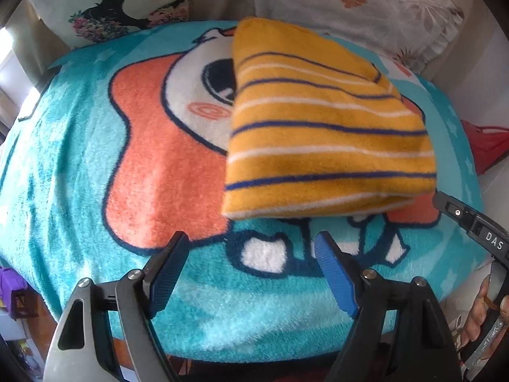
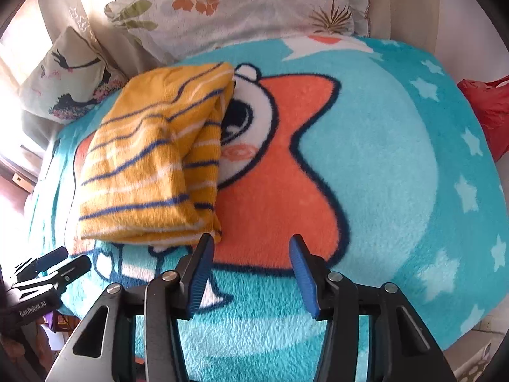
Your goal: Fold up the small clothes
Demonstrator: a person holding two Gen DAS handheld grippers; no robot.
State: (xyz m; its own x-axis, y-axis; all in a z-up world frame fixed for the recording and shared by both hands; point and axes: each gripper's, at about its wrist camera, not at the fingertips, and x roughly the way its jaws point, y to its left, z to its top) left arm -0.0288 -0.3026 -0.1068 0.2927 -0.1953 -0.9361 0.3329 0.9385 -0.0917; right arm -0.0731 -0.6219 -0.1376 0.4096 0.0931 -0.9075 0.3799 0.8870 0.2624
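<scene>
- my left gripper (image 1: 251, 248): jaws spread wide, holding nothing, hovering over the near edge of the fleece blanket (image 1: 79, 165), just short of the garment.
- my right gripper (image 2: 251, 251): jaws likewise wide and empty; its left pad sits just beside the garment's near right corner, though i cannot tell whether it touches.
- striped yellow garment (image 1: 327, 133): lies on the blanket's cartoon print, right of centre in the left wrist view, left of centre in the right wrist view (image 2: 152, 159), well short of the pillows (image 2: 241, 6) at the far end.
- progress, as i judge it: the garment is already a compact, layered packet; stacked edges show along its near side and right side, so the folding looks nearly or fully done. what may be left is one squaring-up or a move aside.
- orientation: the long axis runs near to far, tilted slightly; the stripes cross it, left to right. the far end narrows.
- a red bag (image 2: 490, 108) lies off the blanket's right edge.
</scene>
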